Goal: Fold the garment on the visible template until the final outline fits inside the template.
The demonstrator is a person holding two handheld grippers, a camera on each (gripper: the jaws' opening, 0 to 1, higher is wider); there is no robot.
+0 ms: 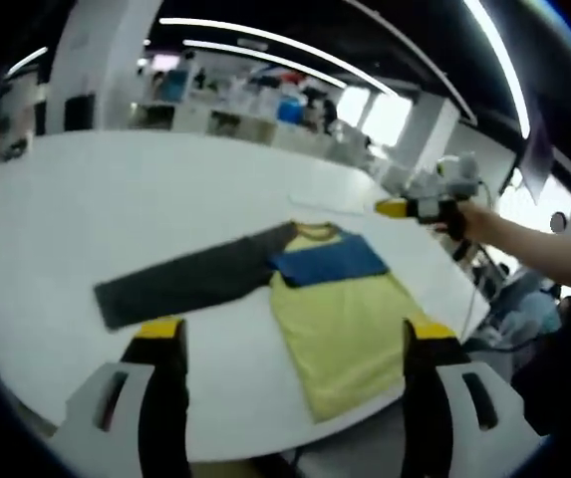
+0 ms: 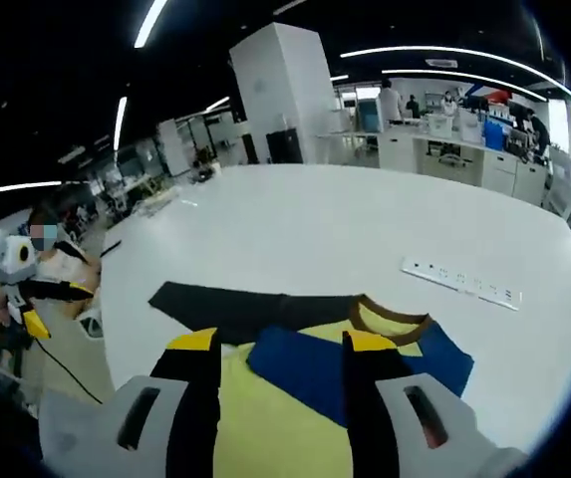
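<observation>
Shirt (image 1: 340, 309) lies flat near tabletop (image 1: 116, 199) edge, one dark sleeve (image 1: 190, 279) spread; left claw (image 1: 290, 344) and right claw (image 2: 280, 354) open, empty. Risk: hem sliding off edge when pulled

The garment's (image 2: 295, 398) lower part is running off the right gripper view's bottom, partly behind the jaws. Background shelves (image 1: 255, 105) are blurring in the left gripper view.

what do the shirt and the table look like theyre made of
Shirt: looks like soft knit fabric, matte, in yellow with a blue band and a dark grey sleeve; it lies limp and flat with soft edges. Table: a smooth white top, probably laminate or painted board, with a faint sheen and no visible grain; the exact material cannot be told.
</observation>
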